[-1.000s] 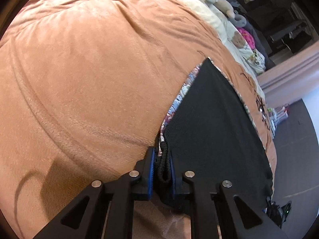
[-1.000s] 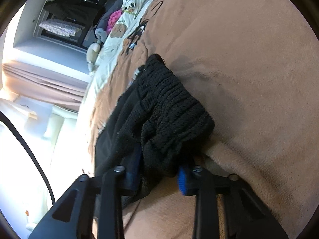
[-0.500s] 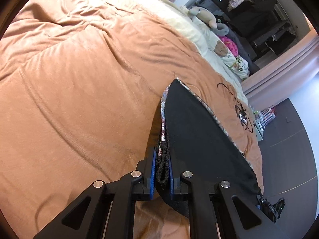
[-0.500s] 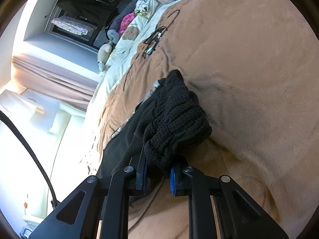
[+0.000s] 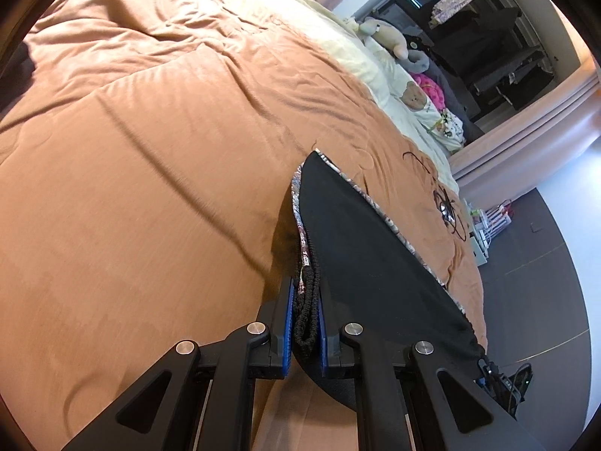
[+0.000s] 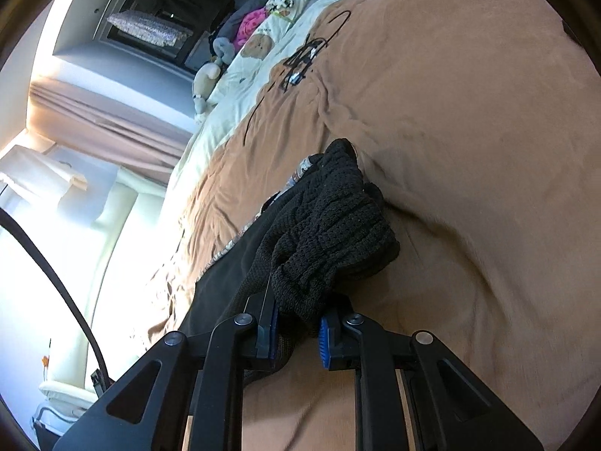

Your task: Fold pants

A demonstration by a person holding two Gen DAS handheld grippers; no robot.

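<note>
Black pants with a ribbed knit waistband and patterned lining (image 5: 375, 263) hang between our two grippers above the rust-brown quilted bedspread (image 5: 150, 188). Left gripper (image 5: 305, 319) pinches one bunched edge, jaws nearly pressed together on it; right gripper (image 6: 298, 323) has just been closing and now clamps the ribbed waistband (image 6: 330, 233). Fabric's long axis runs from each gripper forward and away over the bed, so we judge both grips equally near; next we lay it flat.

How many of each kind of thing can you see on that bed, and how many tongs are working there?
Pants: 1
Tongs, left and right: 2
Brown blanket: 1
Tangle of black cable: 1
Bear-print pillow: 1
Stuffed toy: 1
Total: 7
</note>
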